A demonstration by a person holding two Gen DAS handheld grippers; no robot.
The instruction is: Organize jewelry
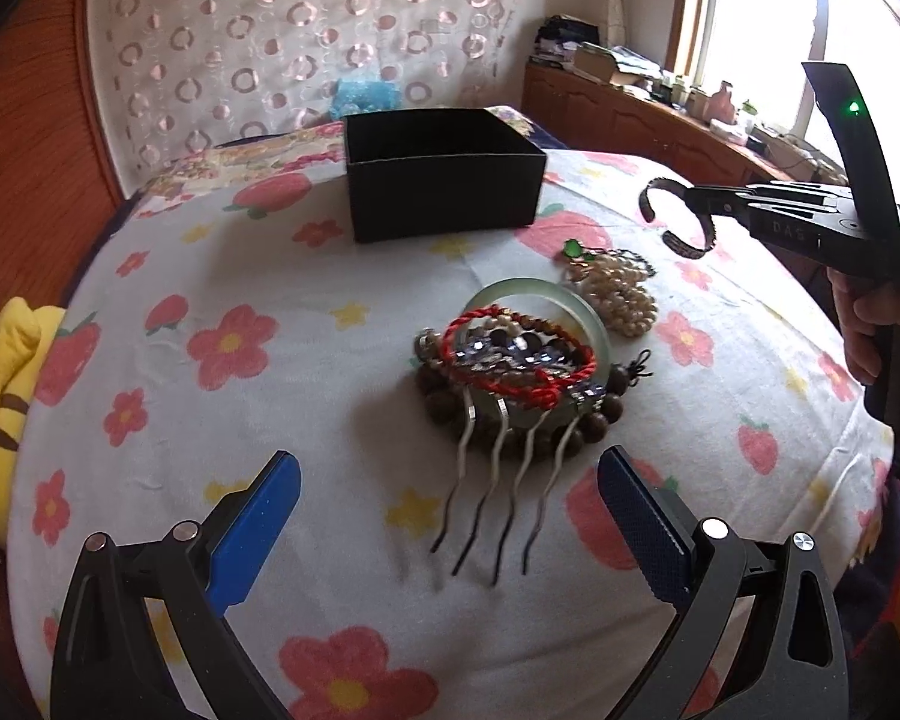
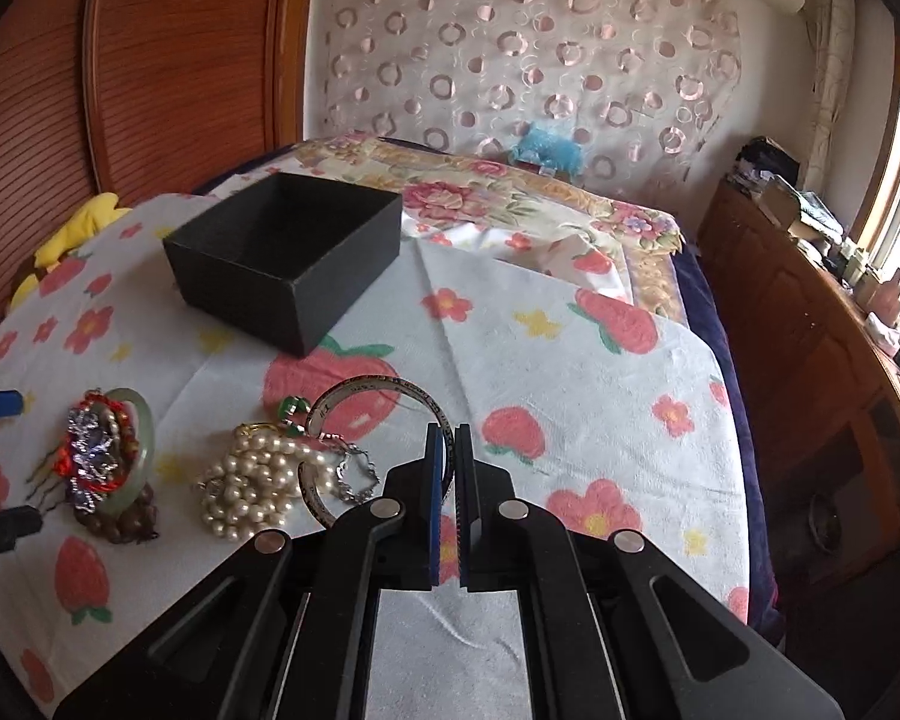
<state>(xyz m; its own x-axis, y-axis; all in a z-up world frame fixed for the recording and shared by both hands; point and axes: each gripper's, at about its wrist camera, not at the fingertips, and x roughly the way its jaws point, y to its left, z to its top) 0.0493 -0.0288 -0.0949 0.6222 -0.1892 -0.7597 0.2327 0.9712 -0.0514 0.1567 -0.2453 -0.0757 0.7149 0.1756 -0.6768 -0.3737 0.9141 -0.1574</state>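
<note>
Your right gripper (image 2: 448, 438) had its jaws clamped on the bangle (image 2: 384, 396); the box (image 2: 282, 264) lay ahead-left; your left gripper's (image 1: 450, 492) jaws stood apart.

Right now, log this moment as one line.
right gripper: shut on bangle, lifted | left gripper: open, empty | box: empty | pearls: on cloth

A lived-in bedroom at home: a bed (image 2: 570, 372) spread with a strawberry-and-flower sheet, a ribbed wooden headboard (image 2: 168, 60) on the left, a circle-patterned curtain (image 2: 510, 48) on the far wall, and a cluttered wooden cabinet (image 2: 810, 312) under the bright window (image 1: 762, 18) on the right.
</note>
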